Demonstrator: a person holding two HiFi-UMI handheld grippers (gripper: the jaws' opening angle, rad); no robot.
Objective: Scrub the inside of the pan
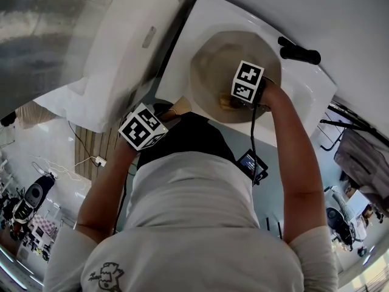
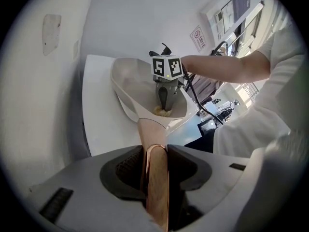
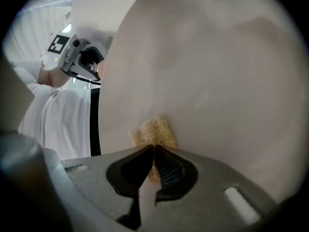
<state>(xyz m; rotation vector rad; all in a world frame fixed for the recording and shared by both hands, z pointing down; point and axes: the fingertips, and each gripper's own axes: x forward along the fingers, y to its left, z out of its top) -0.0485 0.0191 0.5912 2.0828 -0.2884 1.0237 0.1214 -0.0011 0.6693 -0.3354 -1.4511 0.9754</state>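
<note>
**Pan** (image 1: 216,59). Pale and round, it stood on the white counter (image 1: 316,93) in the 12 o'clock part of the head view. Its open side faced up toward the person.

**Handle** (image 2: 155,187). Copper-brown. In the head view its long axis ran from the pan's rim at about 7 o'clock down toward the person's body. In the left gripper view it ran straight away toward 12 o'clock and met the bowl there.

**Left gripper** (image 2: 155,151). The jaws were drawn in narrow, with both pads pressed on the flanks of the handle. The bowl lay at about 1 o'clock from it in the head view. Judged to be steadying the pan rather than scrubbing.

**Right gripper** (image 3: 153,149). The jaw tips met on a tan sponge (image 3: 152,129), which stuck out past them toward 12 o'clock. This was the nearer of the two to the working surface, reaching down inside the bowl.

**Sponge, position.** It lay against the pan's inner surface, near the 6 o'clock side of the bowl in the head view. Most of the interior lay open from 9 through 12 to 3 o'clock.

**Judgement.** Scrubbing was under way. The coming stroke would likely carry the sponge toward 12 o'clock across the unscrubbed floor.
</note>
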